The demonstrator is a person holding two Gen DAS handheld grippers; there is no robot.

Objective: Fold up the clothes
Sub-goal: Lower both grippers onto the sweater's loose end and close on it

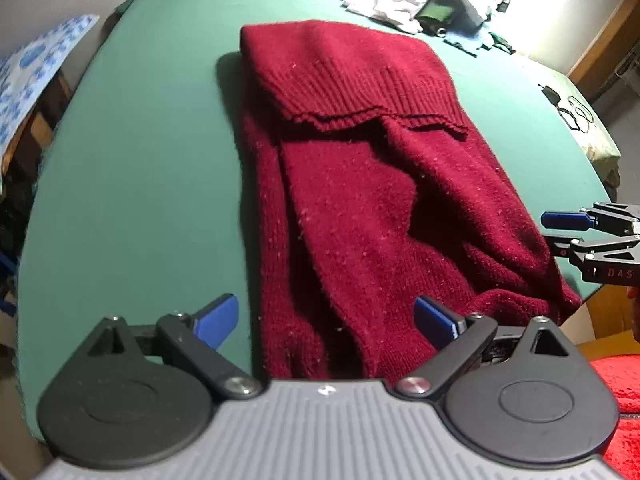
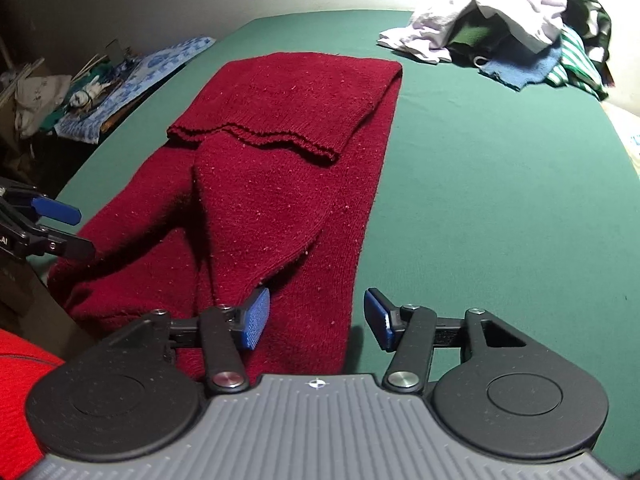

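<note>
Maroon sweater [image 1: 360,184] is lying folded into a long strip on my green table [image 1: 140,160], ribbed hem doubled back. My left gripper [image 1: 326,318] and right gripper [image 2: 316,316] are hovering open, gripping nothing. Clothes pile [image 2: 500,20] is sitting beyond.

Left claw [image 1: 326,320] with blue ribbed pads, black arms, silver screws, round black hubs, grey ribbed body, right claw [image 2: 316,318] alike, red fleece sleeve [image 2: 16,392]
</note>
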